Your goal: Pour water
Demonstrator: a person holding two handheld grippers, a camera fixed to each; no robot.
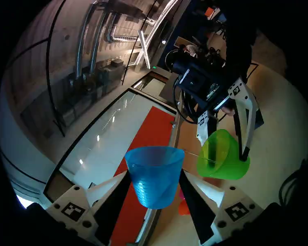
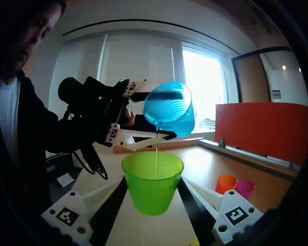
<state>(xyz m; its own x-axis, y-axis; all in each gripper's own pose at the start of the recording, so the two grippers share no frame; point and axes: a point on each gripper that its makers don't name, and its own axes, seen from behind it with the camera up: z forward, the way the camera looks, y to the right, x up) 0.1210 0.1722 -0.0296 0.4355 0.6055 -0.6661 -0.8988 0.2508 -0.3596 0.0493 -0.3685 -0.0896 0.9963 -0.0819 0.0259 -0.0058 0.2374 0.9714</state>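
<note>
Nearest to me, my right gripper point(image 2: 153, 182) is clamped on the green cup point(image 2: 152, 197), a finger on each side of its wall below the rim. It is held upright above the table point(image 2: 219, 162), out from the near edge. I judge it a light, thin-walled plastic cup that would buckle if squeezed hard. Its smooth taper could slip downward once wet, so mid-wall is the right hold. It is translucent lime green with a plain round rim.

A thin stream of water point(image 2: 156, 151) drops into it from the blue cup point(image 2: 169, 107), which is tipped mouth-down just above. The blue cup is translucent too, with fine ribs around its lower wall. It looks just as light and flexible, and I would keep the squeeze gentle there as well. My left gripper point(image 2: 154, 117) has it pinched between both fingers.

Farther off, an orange cup point(image 2: 226, 183) and a pink cup point(image 2: 245, 187) stand side by side toward the table's right edge. Beyond them an orange partition point(image 2: 263, 127) runs along that edge.
</note>
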